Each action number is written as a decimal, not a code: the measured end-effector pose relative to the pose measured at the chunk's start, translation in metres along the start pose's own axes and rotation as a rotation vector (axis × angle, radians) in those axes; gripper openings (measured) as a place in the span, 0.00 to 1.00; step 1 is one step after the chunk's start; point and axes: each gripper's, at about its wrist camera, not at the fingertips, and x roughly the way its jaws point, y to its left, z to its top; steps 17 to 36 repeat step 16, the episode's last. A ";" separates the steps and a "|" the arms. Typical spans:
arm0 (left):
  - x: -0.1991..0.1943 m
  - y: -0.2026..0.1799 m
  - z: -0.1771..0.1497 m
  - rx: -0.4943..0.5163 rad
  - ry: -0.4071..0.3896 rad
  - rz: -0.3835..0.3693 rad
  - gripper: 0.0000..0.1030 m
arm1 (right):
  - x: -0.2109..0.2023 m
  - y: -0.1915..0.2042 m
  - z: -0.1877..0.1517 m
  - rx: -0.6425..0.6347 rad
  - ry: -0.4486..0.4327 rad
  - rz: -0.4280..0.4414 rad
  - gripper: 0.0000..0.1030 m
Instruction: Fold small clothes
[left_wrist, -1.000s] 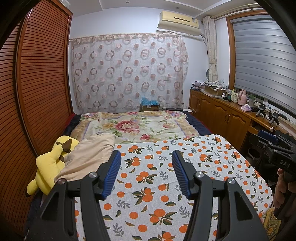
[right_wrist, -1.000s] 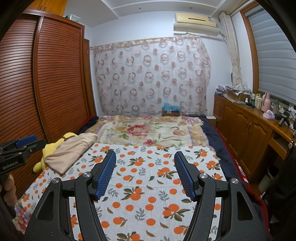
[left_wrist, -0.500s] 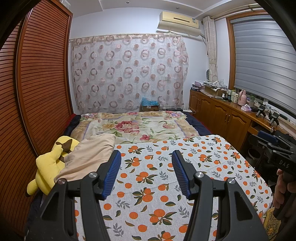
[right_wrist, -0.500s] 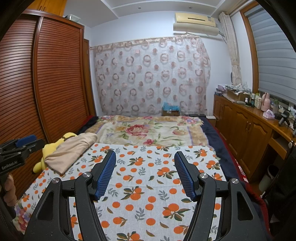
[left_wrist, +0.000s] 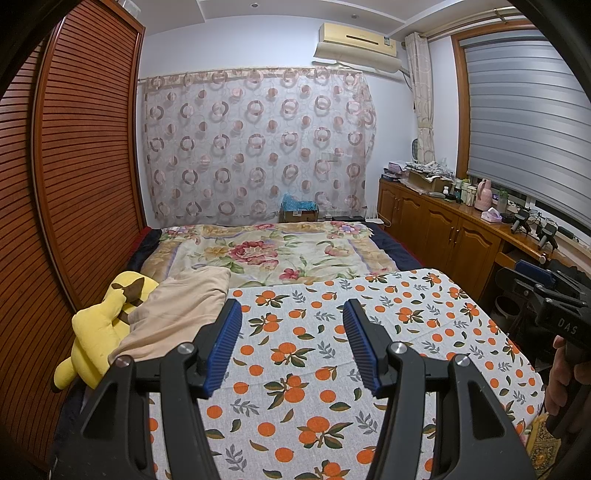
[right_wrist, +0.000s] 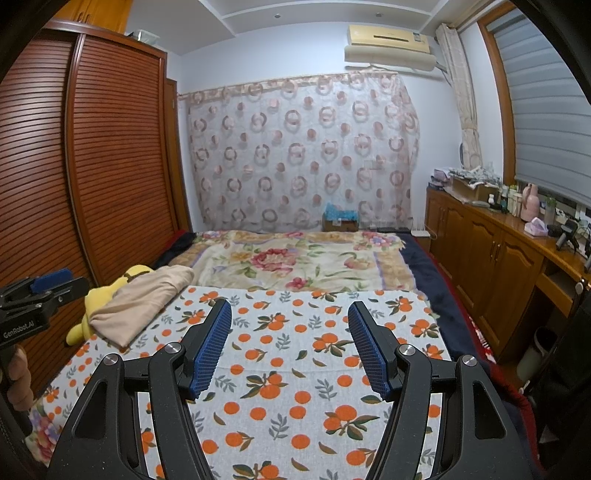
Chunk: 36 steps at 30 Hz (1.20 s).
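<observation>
At the left edge of the left wrist view a yellow plush toy (left_wrist: 96, 332) lies on the bed against the slatted wardrobe doors (left_wrist: 74, 184). A beige garment (left_wrist: 177, 306) is draped partly over the toy, in the lower left of the frame, just left of and beyond the left finger of the left gripper (left_wrist: 291, 314). That gripper stands spread, its blue pads apart with nothing between them, hovering over the orange-print sheet (left_wrist: 295, 350) and not touching the garment. At the right edge of this frame the right gripper's body shows, gripped by a hand (left_wrist: 565, 373).

In the right wrist view, the left gripper's body appears at the far left edge above a hand (right_wrist: 16, 376). Right of it the same beige garment (right_wrist: 144, 299) rests over the plush toy (right_wrist: 99, 295) in the left middle of the frame, well left of and beyond the right gripper (right_wrist: 290, 314). That gripper is also spread and empty, over the bare middle of the sheet (right_wrist: 295, 350). Farther back lies a floral blanket (right_wrist: 295, 262), with a ring-patterned curtain (right_wrist: 295, 147) behind it. A wooden cabinet (right_wrist: 491, 258) crowded with bottles runs along the right side.
</observation>
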 end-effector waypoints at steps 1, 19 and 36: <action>0.000 0.000 0.000 0.000 0.000 0.000 0.55 | 0.000 0.000 0.000 -0.001 0.000 0.000 0.65; 0.001 0.000 -0.001 0.000 -0.001 -0.001 0.55 | 0.000 -0.001 0.000 -0.001 0.000 0.000 0.66; 0.001 0.000 -0.001 0.000 -0.001 -0.001 0.55 | 0.000 -0.001 0.000 -0.001 0.000 0.000 0.66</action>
